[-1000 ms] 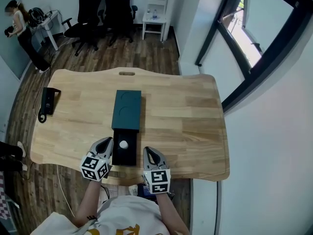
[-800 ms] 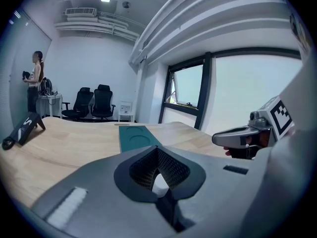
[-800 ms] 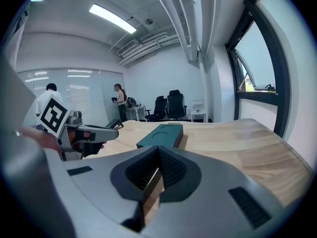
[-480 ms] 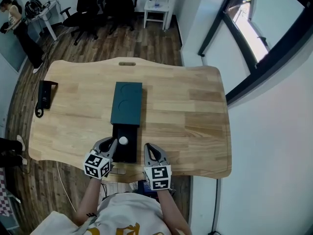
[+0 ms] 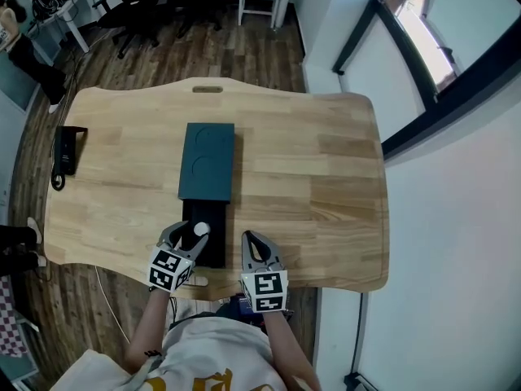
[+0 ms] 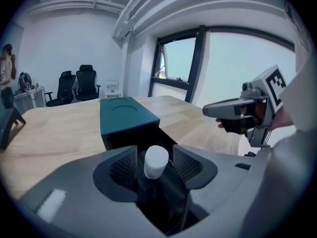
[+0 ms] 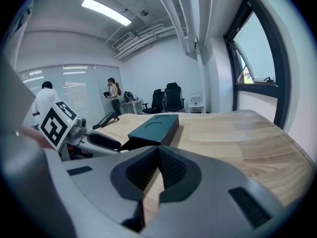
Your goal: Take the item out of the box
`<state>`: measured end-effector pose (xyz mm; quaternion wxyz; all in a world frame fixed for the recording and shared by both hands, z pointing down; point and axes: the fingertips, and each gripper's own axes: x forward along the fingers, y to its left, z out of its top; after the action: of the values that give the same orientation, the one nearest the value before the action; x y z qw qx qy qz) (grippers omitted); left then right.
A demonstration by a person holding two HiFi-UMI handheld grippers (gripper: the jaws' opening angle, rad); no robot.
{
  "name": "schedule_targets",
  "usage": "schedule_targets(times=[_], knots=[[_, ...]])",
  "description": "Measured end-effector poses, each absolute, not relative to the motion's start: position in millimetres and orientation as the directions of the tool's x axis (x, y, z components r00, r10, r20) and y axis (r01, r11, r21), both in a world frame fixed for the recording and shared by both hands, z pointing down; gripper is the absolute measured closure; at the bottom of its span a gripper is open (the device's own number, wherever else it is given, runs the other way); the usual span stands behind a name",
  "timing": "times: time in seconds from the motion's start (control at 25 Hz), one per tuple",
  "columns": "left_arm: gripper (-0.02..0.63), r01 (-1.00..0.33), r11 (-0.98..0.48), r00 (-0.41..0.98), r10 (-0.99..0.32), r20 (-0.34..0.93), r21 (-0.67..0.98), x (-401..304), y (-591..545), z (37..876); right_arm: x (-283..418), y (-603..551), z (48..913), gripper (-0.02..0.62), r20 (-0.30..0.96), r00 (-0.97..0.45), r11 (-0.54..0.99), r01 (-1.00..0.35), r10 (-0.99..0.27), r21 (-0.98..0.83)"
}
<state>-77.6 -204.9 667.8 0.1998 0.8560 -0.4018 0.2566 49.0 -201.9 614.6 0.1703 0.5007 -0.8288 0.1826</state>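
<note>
At the near edge of the table [image 5: 317,186], the right gripper [image 5: 251,246] has its jaws together on nothing, just right of the open black drawer [image 5: 215,218]. The left gripper [image 5: 187,236] is opening its jaws — the white item [image 6: 156,160] stands between them in the drawer, pads off it. Farther — the teal box [image 5: 207,161].

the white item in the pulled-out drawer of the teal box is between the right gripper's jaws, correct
No: the white item stands between the left gripper's opening jaws, untouched, as the left gripper view shows. The right gripper is shut and empty. Drawer and teal box are as you say.
</note>
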Motion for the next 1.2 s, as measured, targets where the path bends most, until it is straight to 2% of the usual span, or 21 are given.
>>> schedule_targets(times=[0.16, 0.4, 0.72, 0.84, 1.2], knots=[[0.368, -0.779, -0.616, 0.516, -0.528, 0.674, 0.114, -75, -203, 689, 53, -211, 621, 0.589, 0.479, -0.442, 0.435, -0.89, -0.758, -0.134], [0.368, -0.757, -0.653, 0.466, -0.512, 0.722, 0.024, -74, -205, 703, 57, -218, 635, 0.589, 0.509, -0.447, 0.439, -0.887, -0.735, -0.144], [0.37, -0.732, -0.681, 0.46, -0.489, 0.741, 0.006, -69, -208, 711, 59, -224, 642, 0.589, 0.522, -0.462, 0.451, -0.879, -0.717, -0.157], [0.425, -0.739, -0.674, 0.453, -0.489, 0.745, 0.007, -73, -210, 712, 59, -224, 644, 0.589, 0.524, -0.465, 0.45, -0.878, -0.713, -0.165], [0.426, -0.751, -0.659, 0.463, -0.489, 0.739, 0.034, -74, -210, 713, 66, -219, 640, 0.589, 0.524, -0.454, 0.445, -0.883, -0.721, -0.152]])
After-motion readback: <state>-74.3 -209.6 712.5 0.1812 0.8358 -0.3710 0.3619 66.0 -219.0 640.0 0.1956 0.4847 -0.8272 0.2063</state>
